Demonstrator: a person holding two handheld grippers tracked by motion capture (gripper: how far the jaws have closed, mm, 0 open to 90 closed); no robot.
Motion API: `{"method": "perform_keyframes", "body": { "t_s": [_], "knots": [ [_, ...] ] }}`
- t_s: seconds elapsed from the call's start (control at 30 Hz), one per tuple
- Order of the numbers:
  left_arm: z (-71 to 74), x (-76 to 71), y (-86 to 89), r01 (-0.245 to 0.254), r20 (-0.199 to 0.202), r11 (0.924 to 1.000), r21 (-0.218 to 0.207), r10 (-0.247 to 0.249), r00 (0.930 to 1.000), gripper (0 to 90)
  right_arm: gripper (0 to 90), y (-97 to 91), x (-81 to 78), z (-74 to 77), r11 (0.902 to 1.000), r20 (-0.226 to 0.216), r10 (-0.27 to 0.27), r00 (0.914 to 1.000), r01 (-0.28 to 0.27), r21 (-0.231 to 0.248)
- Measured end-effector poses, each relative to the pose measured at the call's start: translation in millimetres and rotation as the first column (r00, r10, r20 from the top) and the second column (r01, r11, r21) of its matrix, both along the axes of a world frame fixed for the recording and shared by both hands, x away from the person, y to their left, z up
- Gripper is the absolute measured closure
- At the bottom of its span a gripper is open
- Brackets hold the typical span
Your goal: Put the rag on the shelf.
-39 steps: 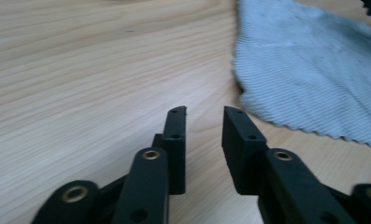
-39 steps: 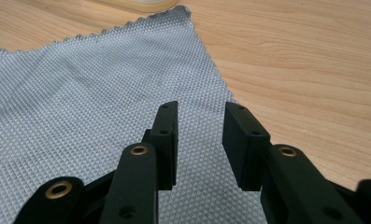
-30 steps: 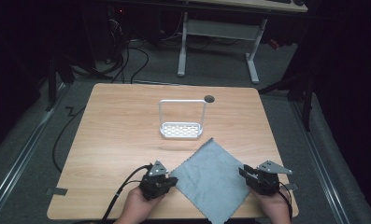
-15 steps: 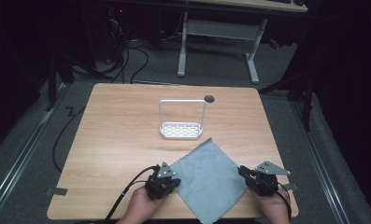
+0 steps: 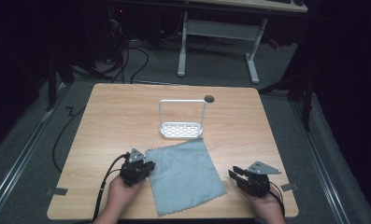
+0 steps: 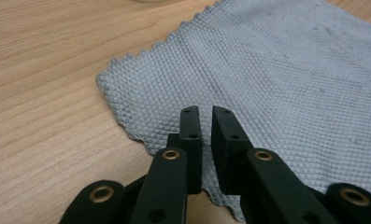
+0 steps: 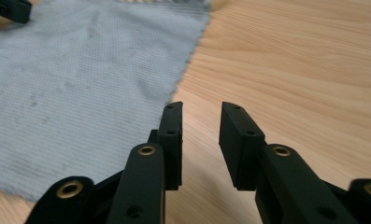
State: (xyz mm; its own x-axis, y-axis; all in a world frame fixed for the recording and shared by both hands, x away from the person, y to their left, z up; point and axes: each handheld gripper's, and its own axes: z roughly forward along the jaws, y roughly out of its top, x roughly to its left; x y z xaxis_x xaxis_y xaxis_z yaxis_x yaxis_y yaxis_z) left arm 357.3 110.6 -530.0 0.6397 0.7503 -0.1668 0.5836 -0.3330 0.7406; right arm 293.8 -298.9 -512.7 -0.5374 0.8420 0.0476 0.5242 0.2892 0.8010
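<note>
Item: grey cloth (image 5: 184,175), lying flat on the near half of the wooden table (image 5: 108,121), its far corner just beside the white wire rack (image 5: 182,119).

Left gripper (image 5: 137,169): sitting at the cloth's left edge, jaws having just been opening to a narrow gap, nothing pinched between them; the weave is showing beneath the tips.

Right gripper (image 5: 241,176): resting on bare wood just beside the cloth's right edge, 2 jaws moderately apart after reopening, empty.

Handling note: likely a fold or lift is being set up. Each tip should be sliding low under 1 corner, pinching a single layer before raising, both sides evenly.
</note>
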Motion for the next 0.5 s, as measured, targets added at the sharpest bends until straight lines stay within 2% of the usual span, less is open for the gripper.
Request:
{"method": "perform_keyframes", "body": {
  "t_s": [0.07, 0.1, 0.13, 0.17, 0.2, 0.23, 0.27, 0.3, 0.33, 0.4, 0.43, 0.47, 0.5],
  "knots": [
    [5.0, -5.9, -2.0, 0.012, 0.015, 0.9996, -0.025, -0.012, 0.9998, 83.6, 75.7, 5.2, 2.2, 0.5, 1.0000, 0.000, 0.006, 1.0000, -0.006, 0.004],
    [7.8, -9.2, -4.5, 0.027, 0.025, 0.9991, -0.032, -0.026, 0.9993, 84.2, 81.4, 16.6, 10.4, 3.1, 0.9994, -0.003, 0.034, 0.9994, -0.034, 0.004],
    [12.5, -14.9, -9.1, 0.052, 0.036, 0.9983, -0.027, -0.051, 0.9980, 84.5, 83.7, 23.7, 15.9, 4.6, 0.9994, -0.008, 0.035, 0.9994, -0.035, -0.005],
    [13.2, -16.4, -10.5, 0.063, 0.020, 0.9974, -0.035, -0.062, 0.9978, 85.1, 86.8, 30.5, 21.9, 5.6, 0.9987, -0.014, 0.051, 0.9986, -0.051, -0.003],
    [13.2, -16.4, -10.5, 0.063, 0.020, 0.9974, -0.035, -0.062, 0.9978, 85.2, 89.3, 38.4, 28.1, 6.0, 0.9974, -0.012, 0.069, 0.9975, -0.069, -0.019],
    [12.9, -17.5, -11.7, 0.073, -0.003, 0.9962, -0.048, -0.073, 0.9973, 86.5, 90.0, 46.8, 34.9, 5.1, 0.9957, -0.005, 0.076, 0.9971, -0.076, -0.052],
    [10.3, -20.4, -15.5, 0.105, -0.042, 0.9927, -0.059, -0.108, 0.9933, 87.6, 90.0, 54.2, 43.0, 3.5, 0.9942, -0.012, 0.077, 0.9969, -0.078, -0.074],
    [10.3, -20.4, -15.5, 0.105, -0.042, 0.9927, -0.059, -0.108, 0.9933, 88.8, 90.0, 60.8, 51.9, 1.0, 0.9925, -0.022, 0.074, 0.9970, -0.076, -0.096],
    [7.2, -24.1, -22.1, 0.138, -0.055, 0.9899, -0.031, -0.140, 0.9887, 89.5, 90.0, 66.2, 61.0, -1.7, 0.9912, -0.035, 0.072, 0.9968, -0.076, -0.109],
    [4.2, -25.6, -27.0, 0.159, -0.062, 0.9872, -0.006, -0.159, 0.9853, 90.0, 90.0, 73.4, 76.7, -5.8, 0.9899, -0.070, 0.066, 0.9953, -0.075, -0.121],
    [4.2, -25.6, -27.0, 0.159, -0.062, 0.9872, -0.006, -0.159, 0.9853, 90.0, 90.0, 73.4, 76.7, -5.8, 0.9899, -0.070, 0.066, 0.9953, -0.075, -0.121],
    [1.0, -24.2, -27.9, 0.162, -0.063, 0.9868, -0.006, -0.162, 0.9848, 90.0, 90.0, 78.3, 86.6, -9.7, 0.9878, -0.098, 0.059, 0.9934, -0.073, -0.138],
    [1.0, -24.2, -27.9, 0.162, -0.063, 0.9868, -0.006, -0.162, 0.9848, 90.0, 90.0, 78.3, 86.6, -9.7, 0.9878, -0.098, 0.059, 0.9934, -0.073, -0.138]
  ]
}}
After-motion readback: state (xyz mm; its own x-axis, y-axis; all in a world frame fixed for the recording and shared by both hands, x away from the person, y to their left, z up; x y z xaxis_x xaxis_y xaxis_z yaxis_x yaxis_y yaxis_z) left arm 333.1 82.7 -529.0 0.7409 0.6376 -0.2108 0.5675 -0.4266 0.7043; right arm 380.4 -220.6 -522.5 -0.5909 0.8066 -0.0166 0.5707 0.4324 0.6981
